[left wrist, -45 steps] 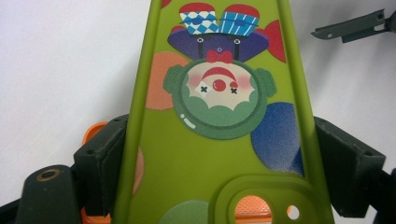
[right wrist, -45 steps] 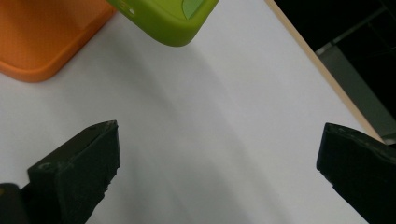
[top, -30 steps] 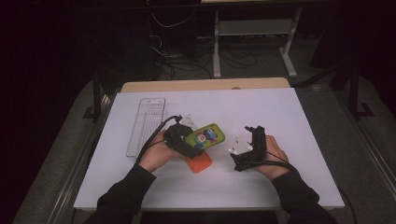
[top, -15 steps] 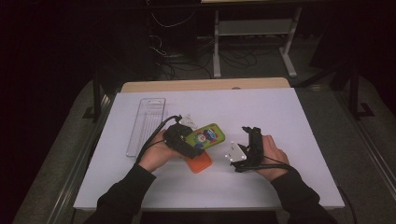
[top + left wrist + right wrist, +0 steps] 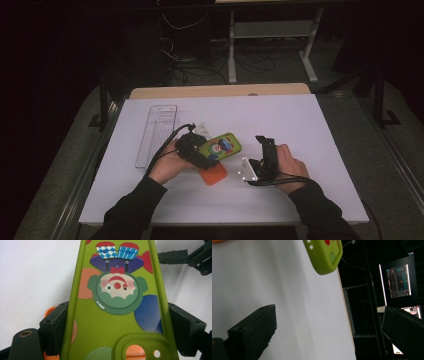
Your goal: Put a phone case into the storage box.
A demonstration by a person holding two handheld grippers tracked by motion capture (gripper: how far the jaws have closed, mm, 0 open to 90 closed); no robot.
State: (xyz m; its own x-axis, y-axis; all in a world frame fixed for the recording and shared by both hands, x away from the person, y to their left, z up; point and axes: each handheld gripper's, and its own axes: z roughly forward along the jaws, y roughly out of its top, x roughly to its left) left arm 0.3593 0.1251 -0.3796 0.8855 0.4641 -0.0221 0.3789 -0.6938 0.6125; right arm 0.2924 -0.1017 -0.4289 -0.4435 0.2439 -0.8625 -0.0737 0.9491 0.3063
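White board covers the table (image 5: 320, 130), with dark floor, cables and a metal stand behind it. Near the middle of the board lies a green phone case (image 5: 223, 146) printed with a clown face, resting partly over an orange phone case (image 5: 214, 175) that pokes out beneath it on the person's side. The left gripper (image 5: 207, 156) has its jaws closed on the green case, one pad pressed against each long edge, as the left gripper view shows, with orange visible through the camera cut-out. To the right, apart from both cases, the right gripper (image 5: 264, 144) rests on the board in the person's right hand (image 5: 289, 167), jaws spread wide with nothing between them; its own view looks past a corner of the green case (image 5: 324, 255) toward lit monitors (image 5: 399, 281). A clear plastic tray (image 5: 157, 134) lies along the board's left side.
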